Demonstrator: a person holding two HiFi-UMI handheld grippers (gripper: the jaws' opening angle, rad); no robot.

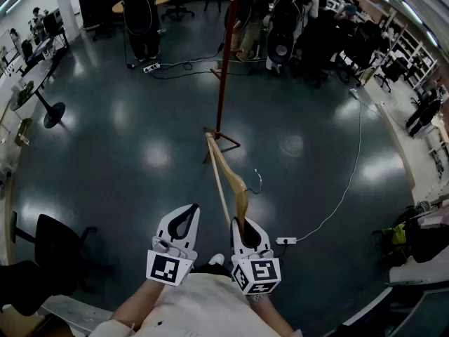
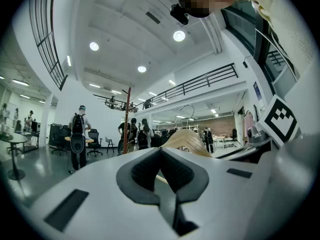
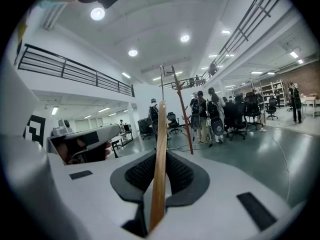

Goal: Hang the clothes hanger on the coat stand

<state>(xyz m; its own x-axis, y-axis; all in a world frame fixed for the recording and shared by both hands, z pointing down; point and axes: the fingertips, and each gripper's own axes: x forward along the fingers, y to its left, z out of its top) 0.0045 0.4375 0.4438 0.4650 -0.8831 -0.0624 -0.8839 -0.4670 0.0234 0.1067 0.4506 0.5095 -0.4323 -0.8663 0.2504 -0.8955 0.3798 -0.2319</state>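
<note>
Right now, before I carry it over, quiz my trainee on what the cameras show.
1. Which side holds the wooden hanger? A: the person's left. B: the person's right. C: neither.
2. True or false: the hanger already hangs on the coat stand.
3. Fill in: the left gripper is ___, with nothing between its jaws.

Key
1. B: the right gripper is shut on it.
2. False: the stand is ahead, apart from the hanger.
3. shut
</note>
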